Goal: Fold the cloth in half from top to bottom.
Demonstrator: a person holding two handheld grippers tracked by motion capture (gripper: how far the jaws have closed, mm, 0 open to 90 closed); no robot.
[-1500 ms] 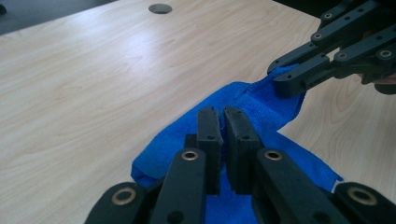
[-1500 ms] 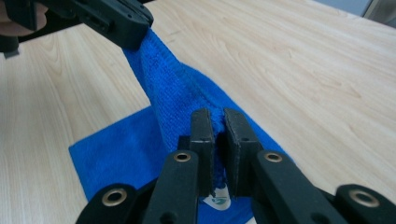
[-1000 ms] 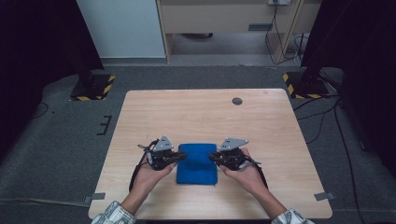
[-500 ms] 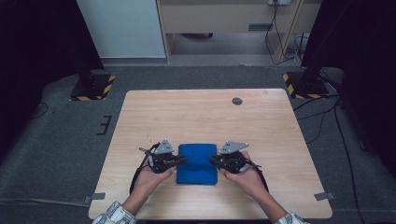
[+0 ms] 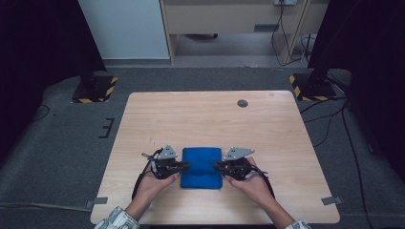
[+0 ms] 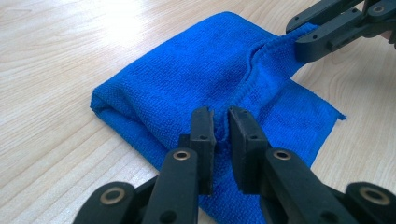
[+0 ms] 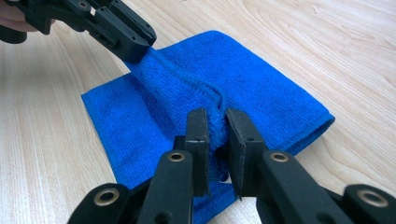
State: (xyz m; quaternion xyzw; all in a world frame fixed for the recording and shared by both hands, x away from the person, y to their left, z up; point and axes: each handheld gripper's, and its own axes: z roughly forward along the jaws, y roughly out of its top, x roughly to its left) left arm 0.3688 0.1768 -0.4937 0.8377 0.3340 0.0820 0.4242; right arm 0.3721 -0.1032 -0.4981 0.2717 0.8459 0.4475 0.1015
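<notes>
From the high view, a folded blue cloth (image 5: 202,167) lies on the near middle of the wooden table (image 5: 210,119), well short of the small dark disc (image 5: 242,103) set in the far part of the top. The left gripper (image 5: 184,166) meets the cloth's left edge and the right gripper (image 5: 217,166) meets its right edge, each held in a hand coming in from the near side.

In the left gripper view, the left gripper (image 6: 221,133) has its two black jaws drawn close together, pinching a raised ridge of the blue cloth (image 6: 187,79) along its stitched hem. The right gripper (image 6: 306,44) shows at the far corner, gripping the same hem, which runs taut between the two.

In the right gripper view, the right gripper (image 7: 216,133) likewise has its jaws nearly together, nipping a fold of the cloth (image 7: 261,88) at the hem. The left gripper (image 7: 140,46) bites the opposite end of that hem, and the cloth's lower layers rest flat on the table (image 7: 327,42).
</notes>
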